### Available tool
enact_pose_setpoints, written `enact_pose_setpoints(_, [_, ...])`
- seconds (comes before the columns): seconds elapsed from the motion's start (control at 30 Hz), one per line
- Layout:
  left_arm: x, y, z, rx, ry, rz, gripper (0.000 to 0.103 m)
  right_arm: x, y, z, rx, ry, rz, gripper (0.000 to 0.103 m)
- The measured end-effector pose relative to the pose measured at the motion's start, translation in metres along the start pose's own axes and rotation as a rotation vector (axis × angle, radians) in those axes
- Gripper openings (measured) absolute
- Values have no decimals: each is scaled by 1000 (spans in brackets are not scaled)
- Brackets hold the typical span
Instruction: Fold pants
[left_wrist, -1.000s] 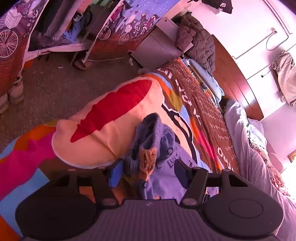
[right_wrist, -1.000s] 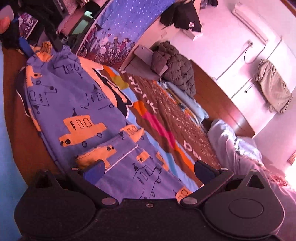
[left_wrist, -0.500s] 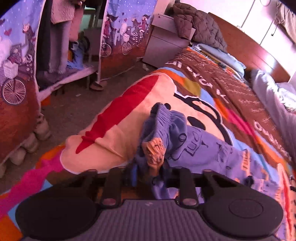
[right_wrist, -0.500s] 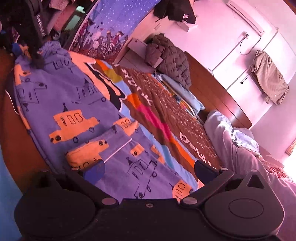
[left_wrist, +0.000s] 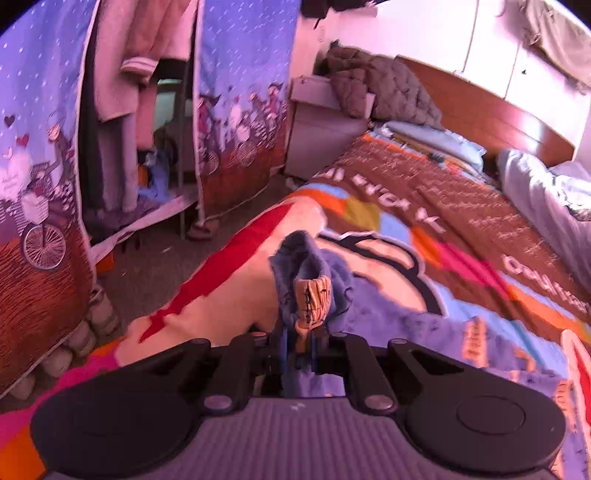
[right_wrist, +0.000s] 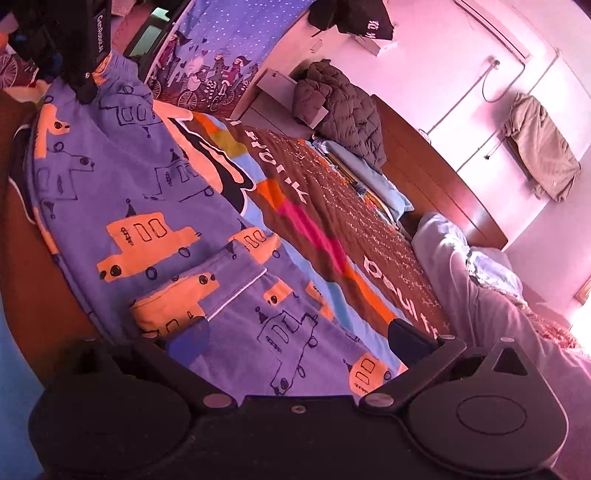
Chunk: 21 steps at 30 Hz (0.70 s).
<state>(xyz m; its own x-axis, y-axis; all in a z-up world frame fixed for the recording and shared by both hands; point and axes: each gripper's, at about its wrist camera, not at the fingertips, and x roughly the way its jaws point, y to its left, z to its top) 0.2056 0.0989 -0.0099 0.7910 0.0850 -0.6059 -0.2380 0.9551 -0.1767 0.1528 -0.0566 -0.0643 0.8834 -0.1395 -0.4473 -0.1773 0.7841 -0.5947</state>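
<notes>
Blue pants (right_wrist: 155, 206) with orange car prints lie spread on the colourful bedspread (right_wrist: 332, 236). My left gripper (left_wrist: 297, 347) is shut on a bunched end of the pants (left_wrist: 308, 295), which sticks up between its fingers; it also shows in the right wrist view (right_wrist: 86, 74) at the far end of the pants. My right gripper (right_wrist: 295, 339) is open, its fingers straddling the near end of the pants, low over the cloth.
A grey quilt (right_wrist: 491, 295) lies bunched on the bed's right side. A wooden headboard (left_wrist: 480, 114) and a nightstand (left_wrist: 321, 136) with a dark jacket stand at the far end. A fabric wardrobe (left_wrist: 44, 184) stands left, across the floor strip.
My left gripper closed on the bunched end of the pants and lifted it a little. My right gripper stayed open over the other end.
</notes>
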Motion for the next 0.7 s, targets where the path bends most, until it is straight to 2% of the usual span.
enact_pose_setpoints(0.07, [-2, -10, 4, -20, -1, -24, 11, 3, -1, 0, 9, 14, 6, 102])
enact_pose_setpoints(0.13, [-9, -21, 9, -25, -9, -52, 11, 4, -10, 0, 51, 20, 53, 102])
enact_pose_setpoints(0.23, [-28, -40, 13, 29, -51, -85, 11, -8, -53, -7, 241, -19, 171, 102])
enact_pose_setpoints(0.27, [-35, -50, 13, 62, -71, -91, 11, -15, -68, -11, 279, -31, 173, 102])
enact_pose_setpoints(0.4, [-56, -99, 10, 204, -105, -130, 11, -39, -120, -36, 284, -51, 96, 102])
enact_pose_setpoints(0.5, [-69, -142, 7, 282, -115, -172, 11, -41, -157, -62, 292, -30, 52, 102])
enact_pose_setpoints(0.63, [-87, -199, -6, 411, -124, -214, 11, -33, -203, -100, 403, 12, -2, 102])
enact_pose_setpoints(0.7, [-91, -229, -21, 499, -99, -242, 11, -26, -220, -117, 470, 42, -24, 102])
